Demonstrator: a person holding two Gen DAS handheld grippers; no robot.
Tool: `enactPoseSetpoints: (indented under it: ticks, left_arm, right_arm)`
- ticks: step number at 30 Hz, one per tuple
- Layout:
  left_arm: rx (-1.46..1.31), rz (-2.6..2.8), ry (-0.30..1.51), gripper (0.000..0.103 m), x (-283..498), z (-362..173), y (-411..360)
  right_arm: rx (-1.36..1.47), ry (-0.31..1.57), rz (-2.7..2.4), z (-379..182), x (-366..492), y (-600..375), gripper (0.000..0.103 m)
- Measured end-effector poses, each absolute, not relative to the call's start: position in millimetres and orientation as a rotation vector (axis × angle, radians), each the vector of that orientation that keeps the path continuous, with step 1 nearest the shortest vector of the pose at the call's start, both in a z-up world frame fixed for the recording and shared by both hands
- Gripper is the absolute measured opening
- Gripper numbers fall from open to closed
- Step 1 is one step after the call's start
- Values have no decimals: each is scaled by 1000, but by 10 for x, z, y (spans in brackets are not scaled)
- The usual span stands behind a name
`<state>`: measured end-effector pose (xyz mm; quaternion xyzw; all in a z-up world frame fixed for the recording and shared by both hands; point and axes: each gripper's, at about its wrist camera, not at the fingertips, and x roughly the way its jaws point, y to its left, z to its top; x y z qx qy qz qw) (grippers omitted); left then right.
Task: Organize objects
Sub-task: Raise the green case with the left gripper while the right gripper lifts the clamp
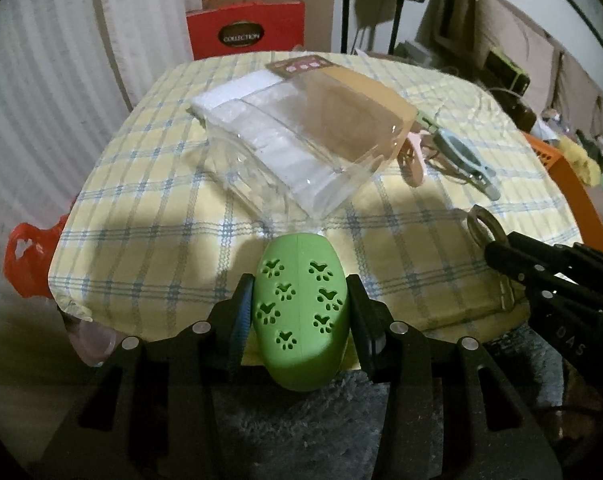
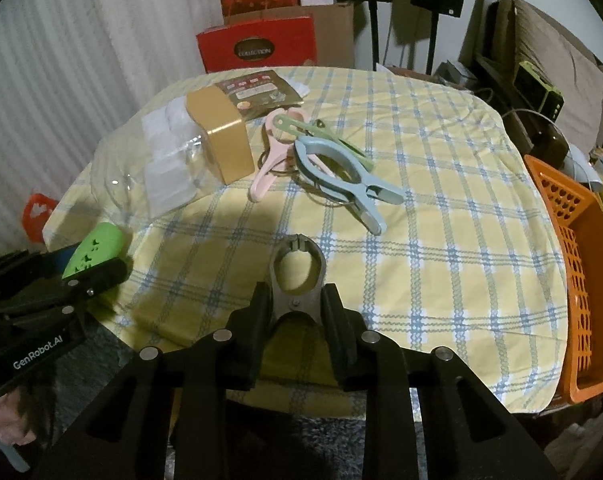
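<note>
Left gripper [image 1: 299, 312] clamped on green paw-print case [image 1: 301, 312], long axis pointing straight toward clear box [image 1: 301, 148] ahead. Right gripper [image 2: 297, 312] pinching grey clip [image 2: 297, 280], probably further from the box.

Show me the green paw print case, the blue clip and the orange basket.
green paw print case [image 1: 301, 312], left wrist view, middle of its top.
blue clip [image 2: 341, 176], right wrist view, its loop.
orange basket [image 2: 581, 280], right wrist view, its perforated side wall.
</note>
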<state>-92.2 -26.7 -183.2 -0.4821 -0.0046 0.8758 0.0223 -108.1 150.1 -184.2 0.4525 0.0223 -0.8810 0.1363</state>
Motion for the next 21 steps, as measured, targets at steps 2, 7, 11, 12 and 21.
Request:
enactPoseSetpoints:
  ticks: [2,7,11,12,21]
  left_arm:
    - [-1474,2720,-16,42,-904,-1794,-269]
    - [-1432,2757,-7,42,-873,-1703,-278]
    - [-1403,2787,-7,42,-864,-1644,-304]
    - [-1400,2793,-12,42,-862,-1636,-316]
    - [-1388,2830,-50,42,-806,-1592,-421]
  right_arm:
    - [1284,53,-2557,-1801,-1062,1512,26]
    - [1226,53,-2571,-1686,-1008,1512,26]
    - [1199,96,-2615,-1628,-974,1506,26]
    - [1193,109,-2630,-1614,-966,1505,26]
    - [1116,65,-2638,-1477,-897,1572,26]
